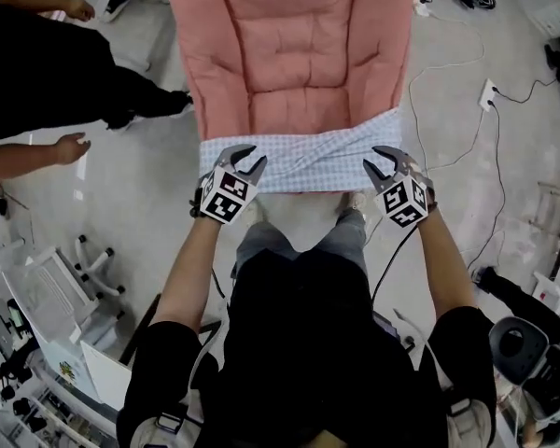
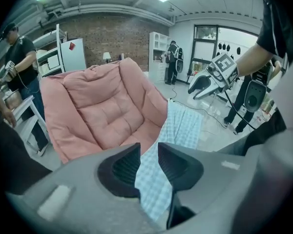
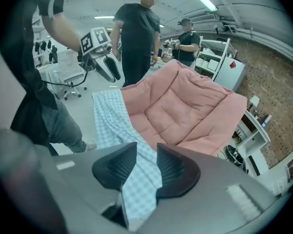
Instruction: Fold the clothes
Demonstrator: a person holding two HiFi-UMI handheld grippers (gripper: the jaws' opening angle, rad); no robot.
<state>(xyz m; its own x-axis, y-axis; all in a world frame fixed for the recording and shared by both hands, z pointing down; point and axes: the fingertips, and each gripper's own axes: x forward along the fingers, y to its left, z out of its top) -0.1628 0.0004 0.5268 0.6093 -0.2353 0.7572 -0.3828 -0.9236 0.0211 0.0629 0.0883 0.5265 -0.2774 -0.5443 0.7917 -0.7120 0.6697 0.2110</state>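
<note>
A light blue checked garment (image 1: 308, 161) hangs stretched in a band between my two grippers, across the front edge of a pink padded chair (image 1: 289, 54). My left gripper (image 1: 249, 161) is shut on the garment's left end, and my right gripper (image 1: 378, 163) on its right end. In the left gripper view the cloth (image 2: 183, 126) runs from between the jaws of the left gripper (image 2: 149, 152) towards the right gripper (image 2: 202, 84), beside the chair (image 2: 107, 111). In the right gripper view the cloth (image 3: 112, 116) passes between the jaws of the right gripper (image 3: 146, 155) and leads to the left gripper (image 3: 107, 67).
A bystander's hand (image 1: 70, 147) reaches in at the left of the head view. A white rack (image 1: 47, 287) stands at lower left. Cables (image 1: 485, 91) trail over the floor at right. Two people (image 3: 136, 33) stand behind the chair, with shelving (image 3: 219, 57) nearby.
</note>
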